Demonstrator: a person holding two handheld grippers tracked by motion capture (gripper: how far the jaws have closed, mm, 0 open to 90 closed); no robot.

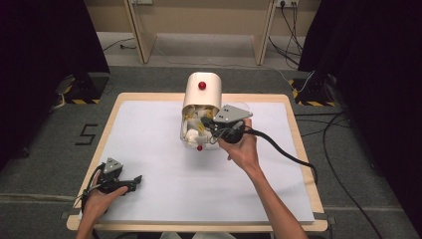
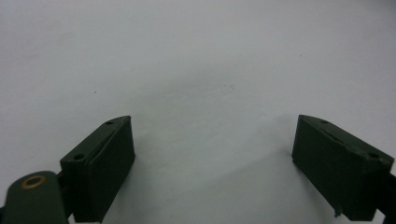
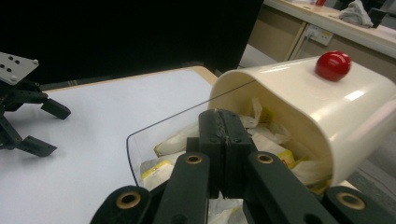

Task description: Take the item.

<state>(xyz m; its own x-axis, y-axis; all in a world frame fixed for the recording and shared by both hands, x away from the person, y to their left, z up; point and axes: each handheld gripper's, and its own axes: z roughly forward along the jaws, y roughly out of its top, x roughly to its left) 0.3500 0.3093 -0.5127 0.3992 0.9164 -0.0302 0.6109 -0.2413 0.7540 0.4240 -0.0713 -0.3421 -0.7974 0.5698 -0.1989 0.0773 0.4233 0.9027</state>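
Note:
A cream bin point(image 1: 201, 94) with a red knob point(image 1: 202, 85) lies tilted at the table's far middle. Its clear front cover point(image 1: 191, 142) carries a second red knob point(image 1: 199, 148). White and yellow packets point(image 3: 275, 135) fill the inside. My right gripper point(image 1: 205, 122) reaches in from the right at the bin's mouth. In the right gripper view its jaws point(image 3: 219, 114) are pressed together at the cover's thin clear rim point(image 3: 163, 122). My left gripper point(image 1: 134, 181) rests low at the table's near left, its jaws wide apart point(image 2: 212, 135) over bare white surface, nothing between them.
A white sheet point(image 1: 164, 199) covers the wooden table point(image 1: 293, 124). A black cable point(image 1: 283, 152) trails from the right gripper across the table's right side. More cables and hazard-taped feet point(image 1: 308, 94) lie on the floor beyond. Dark curtains hang on both sides.

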